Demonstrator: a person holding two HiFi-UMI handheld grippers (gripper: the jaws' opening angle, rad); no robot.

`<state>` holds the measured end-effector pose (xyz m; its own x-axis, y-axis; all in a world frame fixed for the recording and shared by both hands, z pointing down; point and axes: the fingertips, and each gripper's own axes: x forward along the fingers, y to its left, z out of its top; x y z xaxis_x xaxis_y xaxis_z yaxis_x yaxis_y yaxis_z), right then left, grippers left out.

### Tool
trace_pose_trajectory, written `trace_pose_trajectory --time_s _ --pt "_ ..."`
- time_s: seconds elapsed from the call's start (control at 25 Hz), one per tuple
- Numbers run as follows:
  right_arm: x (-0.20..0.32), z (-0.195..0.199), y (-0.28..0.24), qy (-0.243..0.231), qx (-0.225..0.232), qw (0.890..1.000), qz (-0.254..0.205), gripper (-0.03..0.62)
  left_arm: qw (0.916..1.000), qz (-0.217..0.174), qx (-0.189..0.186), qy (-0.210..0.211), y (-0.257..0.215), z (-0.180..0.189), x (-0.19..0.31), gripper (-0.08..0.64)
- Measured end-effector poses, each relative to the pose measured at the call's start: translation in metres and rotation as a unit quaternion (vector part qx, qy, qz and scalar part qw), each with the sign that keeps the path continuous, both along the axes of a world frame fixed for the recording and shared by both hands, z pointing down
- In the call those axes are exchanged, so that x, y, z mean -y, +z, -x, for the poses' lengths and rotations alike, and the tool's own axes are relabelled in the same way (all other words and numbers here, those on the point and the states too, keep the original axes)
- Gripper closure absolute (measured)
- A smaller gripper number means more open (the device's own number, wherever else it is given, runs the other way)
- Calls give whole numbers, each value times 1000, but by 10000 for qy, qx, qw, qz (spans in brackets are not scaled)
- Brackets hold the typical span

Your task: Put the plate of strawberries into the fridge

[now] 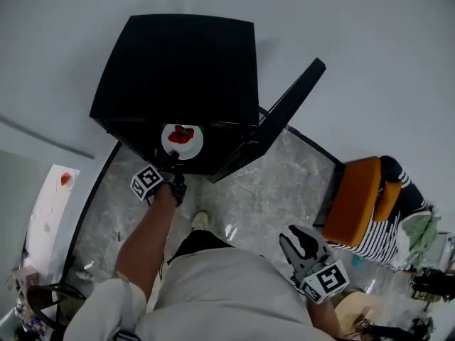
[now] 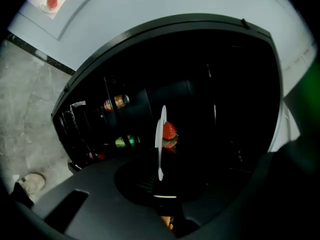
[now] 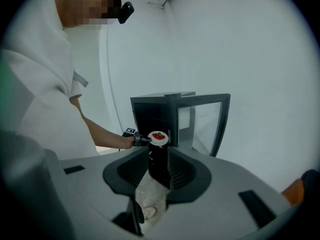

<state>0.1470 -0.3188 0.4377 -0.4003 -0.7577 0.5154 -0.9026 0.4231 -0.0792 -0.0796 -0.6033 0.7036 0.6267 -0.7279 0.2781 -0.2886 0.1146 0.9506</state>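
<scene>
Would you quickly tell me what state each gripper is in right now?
Left gripper: closed on the rim of the plate of strawberries.
Right gripper: open, holding nothing.

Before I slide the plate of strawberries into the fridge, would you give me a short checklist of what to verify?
1. Fridge door open and out of the plate's way: ok.
2. Grip on the plate: ok, the left gripper is shut on its near rim.
3. Strawberries sitting on the plate, away from its edge: ok.
4. Plate lined up with the fridge opening: ok, it is at the open front.
5. Free shelf space ahead of the plate: cannot tell, the inside is too dark; bottles show off to one side.
6. Right gripper out of the way: ok, open, empty and well back from the fridge.
</scene>
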Motion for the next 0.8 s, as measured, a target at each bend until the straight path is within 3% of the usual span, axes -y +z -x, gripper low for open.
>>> trace_pose_trajectory --time_s 0.52,0.64,0.8 --pt "12 -11 9 717 -44 9967 378 472 9989 398 237 -70 47 -7 70 535" --pt "13 -13 10 786 -71 9962 381 472 9972 355 651 -22 50 -7 77 534" --pt "12 -16 9 873 -89 9954 372 471 9852 160 1687 239 50 -6 80 511"
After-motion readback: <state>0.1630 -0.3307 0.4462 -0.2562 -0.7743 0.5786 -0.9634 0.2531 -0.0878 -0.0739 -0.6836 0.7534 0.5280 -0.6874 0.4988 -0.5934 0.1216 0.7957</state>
